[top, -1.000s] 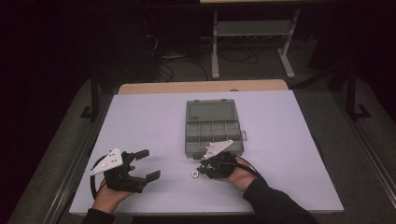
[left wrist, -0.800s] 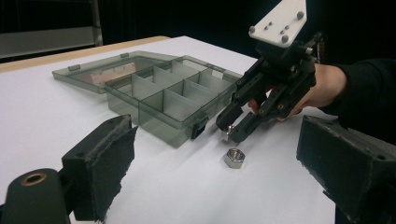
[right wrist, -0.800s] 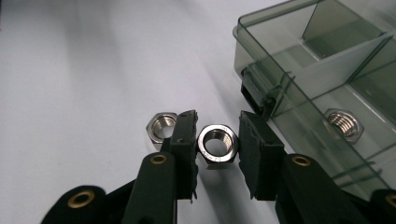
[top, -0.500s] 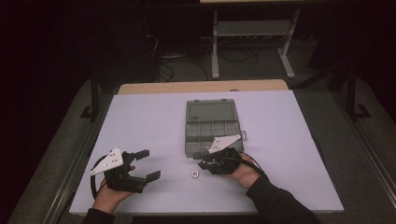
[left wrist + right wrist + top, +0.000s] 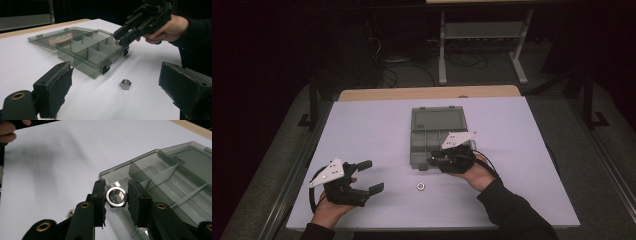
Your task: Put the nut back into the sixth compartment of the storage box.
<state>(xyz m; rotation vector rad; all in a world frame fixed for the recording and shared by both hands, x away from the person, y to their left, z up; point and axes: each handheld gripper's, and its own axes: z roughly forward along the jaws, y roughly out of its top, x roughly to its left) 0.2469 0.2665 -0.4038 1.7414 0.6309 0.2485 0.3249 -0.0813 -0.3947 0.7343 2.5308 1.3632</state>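
In the right gripper view, the right gripper [image 5: 116, 197] has its two black jaws clamped on a steel nut [image 5: 116, 197], which sits between the pads at the centre of the frame, its threaded bore facing the camera. Just behind it is the near corner of a smoky transparent compartment box [image 5: 160, 180]; whether the nut is over the first compartment or just short of the box rim cannot be told from this angle. The box's right part runs off the frame edge. At the lower left of the same view, a sliver of a second nut [image 5: 70, 213] peeks out from behind the left jaw, mostly hidden. In the high view, that second nut [image 5: 420, 186] lies loose on the white table [image 5: 372, 130], below the box [image 5: 437, 132] and near the frame's centre bottom, while the right gripper [image 5: 434, 161] hovers at the box's near edge; the nut it holds is too small to make out there. The left gripper [image 5: 371, 176] rests at the lower left, jaws wide apart with nothing between them. In the left gripper view, its pads are cut off by the bottom edge.
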